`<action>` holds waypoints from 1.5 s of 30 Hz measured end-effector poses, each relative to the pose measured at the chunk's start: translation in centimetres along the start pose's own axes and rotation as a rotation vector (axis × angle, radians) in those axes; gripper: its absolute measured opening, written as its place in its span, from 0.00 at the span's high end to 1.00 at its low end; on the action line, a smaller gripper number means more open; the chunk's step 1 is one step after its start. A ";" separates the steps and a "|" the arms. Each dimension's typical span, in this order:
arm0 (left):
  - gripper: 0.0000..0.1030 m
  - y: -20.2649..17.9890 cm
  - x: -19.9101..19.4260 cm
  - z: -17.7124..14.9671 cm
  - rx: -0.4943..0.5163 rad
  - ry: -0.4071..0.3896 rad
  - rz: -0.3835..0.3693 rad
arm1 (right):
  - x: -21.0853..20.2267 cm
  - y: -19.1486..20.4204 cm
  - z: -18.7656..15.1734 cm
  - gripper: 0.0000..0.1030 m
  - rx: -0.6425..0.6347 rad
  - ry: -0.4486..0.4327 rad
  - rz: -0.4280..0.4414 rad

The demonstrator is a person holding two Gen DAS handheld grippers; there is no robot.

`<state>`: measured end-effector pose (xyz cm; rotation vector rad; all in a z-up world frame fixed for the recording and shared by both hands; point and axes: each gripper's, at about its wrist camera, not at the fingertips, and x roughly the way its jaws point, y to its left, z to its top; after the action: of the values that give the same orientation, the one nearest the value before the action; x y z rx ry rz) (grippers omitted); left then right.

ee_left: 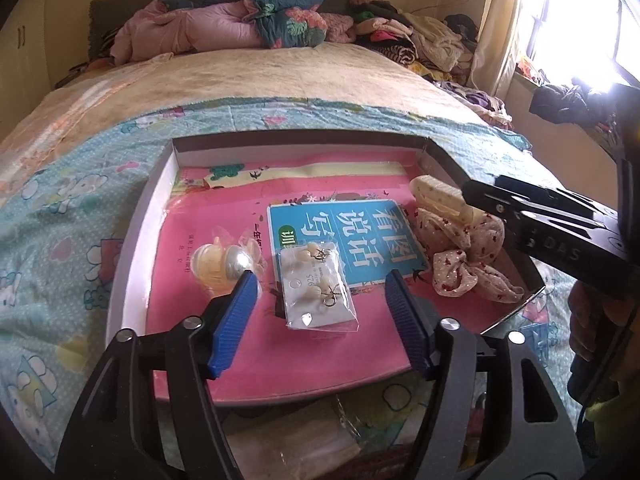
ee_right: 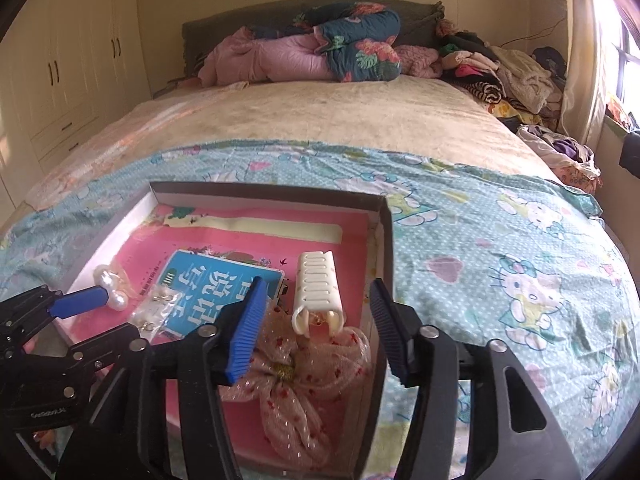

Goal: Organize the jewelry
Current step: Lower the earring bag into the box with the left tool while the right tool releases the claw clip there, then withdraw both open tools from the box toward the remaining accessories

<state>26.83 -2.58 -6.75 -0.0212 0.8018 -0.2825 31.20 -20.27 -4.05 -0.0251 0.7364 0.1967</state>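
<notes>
A shallow box (ee_left: 138, 216) lies on the bed with a pink book (ee_left: 224, 216) as its floor. In it lie a clear packet of earrings (ee_left: 318, 290), a pearl hair clip (ee_left: 224, 266), a cream claw clip (ee_right: 318, 288) and a pink fabric bow (ee_right: 304, 376). My left gripper (ee_left: 320, 308) is open, its blue fingers either side of the earring packet, just above it. My right gripper (ee_right: 316, 320) is open, its fingers flanking the claw clip and bow; the bow also shows in the left wrist view (ee_left: 468, 256).
The box (ee_right: 386, 240) sits on a Hello Kitty sheet (ee_right: 500, 272). A blue booklet (ee_left: 352, 236) lies on the pink book. Folded quilts (ee_right: 312, 48) and piled clothes (ee_right: 512, 72) are at the bed's far end. A plastic bag (ee_left: 296, 440) lies below the box's near edge.
</notes>
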 end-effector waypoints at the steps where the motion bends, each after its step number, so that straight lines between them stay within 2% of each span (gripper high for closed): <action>1: 0.38 -0.1 -0.4 0.0 -0.001 -0.009 0.003 | -0.6 -0.1 -0.1 0.42 0.005 -0.012 -0.002; 7: 0.21 -0.2 -3.5 0.0 -0.025 -0.087 0.029 | -4.6 -0.5 -0.8 0.28 0.031 -0.081 0.003; 15: 0.12 -0.8 -6.5 -0.3 -0.037 -0.149 0.029 | -9.2 -0.3 -1.9 0.21 0.034 -0.145 0.016; 30: 0.11 -0.4 -10.1 -2.3 -0.052 -0.199 0.051 | -13.5 1.8 -4.8 0.19 -0.009 -0.173 0.040; 45: 0.11 0.7 -12.0 -5.6 -0.024 -0.189 0.103 | -14.0 4.3 -8.1 0.19 -0.065 -0.116 0.088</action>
<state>15.07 1.69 -2.26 -0.0291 0.6166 -0.1704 14.87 -19.16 -0.49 -0.0430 0.6154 0.3034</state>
